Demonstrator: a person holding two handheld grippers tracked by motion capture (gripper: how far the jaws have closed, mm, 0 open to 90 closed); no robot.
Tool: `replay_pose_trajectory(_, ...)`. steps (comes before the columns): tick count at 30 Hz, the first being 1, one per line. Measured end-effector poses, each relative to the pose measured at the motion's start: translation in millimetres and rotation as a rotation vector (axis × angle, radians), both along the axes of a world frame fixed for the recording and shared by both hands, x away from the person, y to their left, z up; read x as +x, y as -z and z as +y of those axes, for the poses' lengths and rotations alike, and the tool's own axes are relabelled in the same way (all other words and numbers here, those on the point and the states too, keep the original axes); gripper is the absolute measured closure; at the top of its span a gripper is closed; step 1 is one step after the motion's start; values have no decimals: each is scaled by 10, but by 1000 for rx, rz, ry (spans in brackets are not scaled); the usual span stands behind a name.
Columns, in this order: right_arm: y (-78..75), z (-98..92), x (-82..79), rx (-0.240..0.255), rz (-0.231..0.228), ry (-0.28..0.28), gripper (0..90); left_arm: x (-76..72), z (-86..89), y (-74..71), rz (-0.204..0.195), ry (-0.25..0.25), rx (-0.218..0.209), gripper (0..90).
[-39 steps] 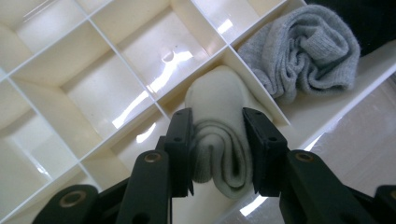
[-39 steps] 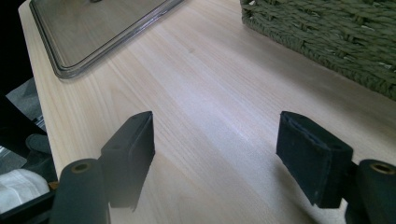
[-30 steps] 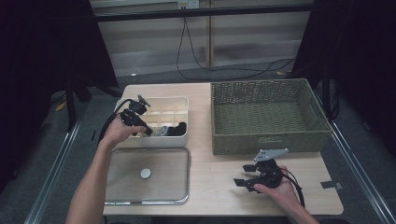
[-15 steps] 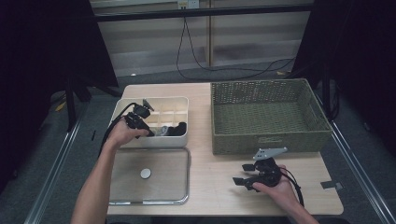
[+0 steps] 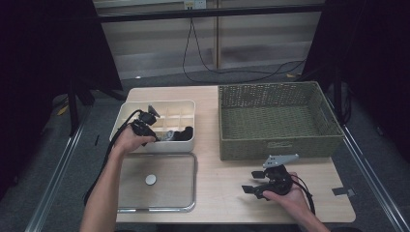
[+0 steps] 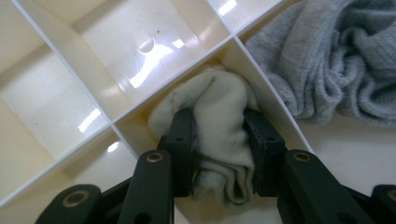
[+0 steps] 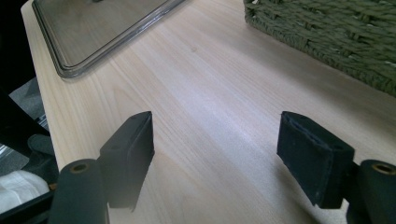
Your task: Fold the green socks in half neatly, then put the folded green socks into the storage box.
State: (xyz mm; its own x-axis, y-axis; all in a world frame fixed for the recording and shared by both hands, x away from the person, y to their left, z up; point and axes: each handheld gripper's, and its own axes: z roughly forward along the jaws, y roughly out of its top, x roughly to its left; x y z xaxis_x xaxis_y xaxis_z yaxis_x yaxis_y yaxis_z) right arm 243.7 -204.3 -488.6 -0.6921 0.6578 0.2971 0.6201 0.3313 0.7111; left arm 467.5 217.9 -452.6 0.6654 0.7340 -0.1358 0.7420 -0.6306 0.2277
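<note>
Left gripper [image 6: 218, 135] clamps one pale rolled sock [image 6: 219, 126] inside a compartment of the cream divided box [image 5: 186, 107]; one grey sock [image 6: 336, 60] lies in the neighbouring compartment. Right gripper [image 7: 224, 154] rests on the wooden table [image 7: 219, 84], jaws wide, holding nothing.

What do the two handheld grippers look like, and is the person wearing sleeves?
Both the left gripper and the right gripper are black, with flat rectangular padded jaws on hinged links with round pivot pins. The right gripper carries a grey three-cornered plate on top. A black cable trails from each. The forearms are bare: no sleeves visible.
</note>
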Motion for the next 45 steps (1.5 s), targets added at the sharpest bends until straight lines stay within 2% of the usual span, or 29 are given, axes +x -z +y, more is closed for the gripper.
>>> replay_pose_trajectory(9, 3, 8, 21, 7, 4, 7, 276, -10, 1, -6, 2, 10, 1, 664)
replay_pose_trajectory(11, -1, 12, 14, 9, 4, 6, 276, -4, 24, -12, 10, -3, -24, 639)
replay_pose_trajectory(15, -9, 9, 22, 15, 2, 10, 276, 1, 63, -35, 1, 1, -66, 596)
replay_pose_trajectory(18, -1, 10, 57, 15, 4, 15, 276, -5, 78, -66, -8, 0, -80, 569)
replay_pose_trajectory(20, 1, 14, 61, 18, 6, 19, 276, -28, 106, -92, -23, -14, -111, 552)
replay_pose_trajectory(21, 4, 19, 61, 18, 9, 19, 277, -34, 129, -110, -25, -3, -122, 540)
replay_pose_trajectory(22, 8, 23, 59, 20, 13, 18, 277, -45, 150, -132, -33, -1, -138, 523)
replay_pose_trajectory(23, 14, 28, 61, 20, 14, 16, 277, -58, 158, -149, -42, -24, -163, 489)
replay_pose_trajectory(24, 17, 35, 63, 17, 10, 16, 277, -54, 178, -169, -42, -11, -167, 463)
replay_pose_trajectory(25, 15, 38, 62, 16, 13, 17, 277, -65, 189, -188, -50, -17, -180, 445)
replay_pose_trajectory(28, 16, 41, 67, 12, 10, 16, 278, -98, 220, -241, -76, -26, -182, 394)
replay_pose_trajectory(30, 16, 41, 66, 10, 8, 15, 278, -133, 266, -293, -95, -30, -209, 386)
replay_pose_trajectory(31, 18, 40, 62, 11, 6, 15, 279, -145, 285, -309, -99, -40, -217, 349)
replay_pose_trajectory(34, 12, 43, 42, 10, 4, 14, 279, -200, 372, -358, -105, -63, -269, 279)
replay_pose_trajectory(37, 2, 39, 32, 9, -3, 17, 276, -265, 449, -415, -131, -57, -309, 205)
replay_pose_trajectory(39, 6, 34, 43, 9, -7, 21, 273, -324, 503, -461, -158, -64, -333, 207)
replay_pose_trajectory(40, 6, 33, 48, 9, -6, 25, 272, -365, 538, -487, -184, -63, -343, 214)
replay_pose_trajectory(43, 13, 34, 70, 9, -2, 30, 273, -460, 586, -498, -212, -80, -373, 285)
replay_pose_trajectory(45, 11, 42, 83, 10, 1, 36, 274, -532, 634, -504, -226, -68, -387, 366)
